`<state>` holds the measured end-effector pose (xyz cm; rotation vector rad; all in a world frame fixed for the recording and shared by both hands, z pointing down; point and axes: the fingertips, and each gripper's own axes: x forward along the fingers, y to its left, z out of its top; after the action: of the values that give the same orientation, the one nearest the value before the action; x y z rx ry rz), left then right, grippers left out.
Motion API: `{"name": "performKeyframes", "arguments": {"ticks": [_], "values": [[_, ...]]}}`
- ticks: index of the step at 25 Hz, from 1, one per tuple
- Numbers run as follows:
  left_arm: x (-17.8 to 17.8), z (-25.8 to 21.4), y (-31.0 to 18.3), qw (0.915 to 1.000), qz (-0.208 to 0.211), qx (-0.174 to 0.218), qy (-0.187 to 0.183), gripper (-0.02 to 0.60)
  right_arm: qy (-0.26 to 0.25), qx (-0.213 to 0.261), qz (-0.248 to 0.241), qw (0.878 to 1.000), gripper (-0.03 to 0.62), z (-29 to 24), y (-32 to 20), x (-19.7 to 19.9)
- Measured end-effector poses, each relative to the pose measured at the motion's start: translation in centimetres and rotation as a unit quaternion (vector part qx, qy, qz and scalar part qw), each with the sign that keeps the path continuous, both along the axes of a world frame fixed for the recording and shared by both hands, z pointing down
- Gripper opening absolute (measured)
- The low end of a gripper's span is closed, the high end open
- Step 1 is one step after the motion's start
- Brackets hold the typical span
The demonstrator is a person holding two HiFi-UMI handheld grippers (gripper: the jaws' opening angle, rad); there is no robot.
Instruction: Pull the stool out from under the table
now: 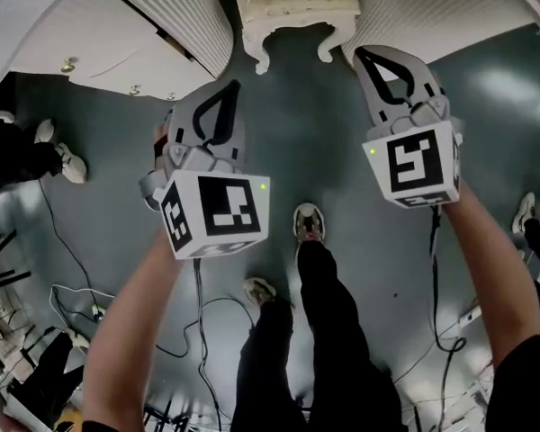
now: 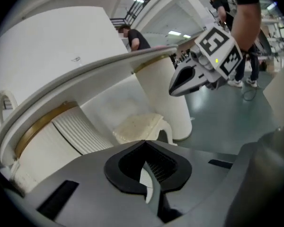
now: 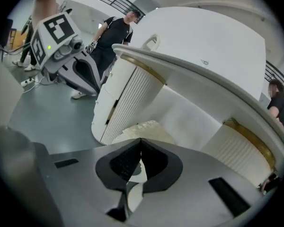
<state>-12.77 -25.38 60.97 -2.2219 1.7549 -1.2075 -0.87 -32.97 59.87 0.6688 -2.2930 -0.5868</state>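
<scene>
Grey plastic jaws come first: your left gripper (image 1: 231, 88) and your right gripper (image 1: 362, 54) both hang over the dark grey-green glossy floor (image 1: 324, 142). Each has its jaws pressed together with nothing between them. Neither touches anything, so I judge you are at the approach, with the pull not yet begun. The next move calls for parting at least one pair of jaws and reaching forward and down to the front edge of the seat or one front leg. You would clamp there, then draw straight back toward yourself so that the legs slide clear between the pedestals.

Just beyond the jaw tips stands the cream cushioned stool with white scrolled legs (image 1: 292, 3). Its padded top looks slightly speckled and soft, and the carved white frame beneath looks the firmer place to clamp. It sits tucked between the two rounded, fluted pedestals of the white dressing table (image 1: 175, 25), under the gold-trimmed tabletop, with its front legs showing at the near side.
</scene>
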Motion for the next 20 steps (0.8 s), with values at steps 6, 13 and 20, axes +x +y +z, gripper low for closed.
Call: {"name": "performKeyframes", "arguments": {"ticks": [6,13,20], "values": [[-0.3,6.3,-8.7,0.9885,0.022,0.022,-0.148,0.006,0.093,0.041,-0.041,0.994,0.153,6.5,-5.4,-2.0],[-2.1,12.3,-14.4,0.9632,0.059,-0.019,-0.262,0.256,0.222,0.109,-0.068,0.967,0.242,12.8,-11.2,-2.8],[-2.5,16.2,-19.6,0.9386,0.078,-0.027,-0.335,0.305,0.374,0.184,-0.106,0.903,0.261,18.6,-15.7,-3.6]]}}
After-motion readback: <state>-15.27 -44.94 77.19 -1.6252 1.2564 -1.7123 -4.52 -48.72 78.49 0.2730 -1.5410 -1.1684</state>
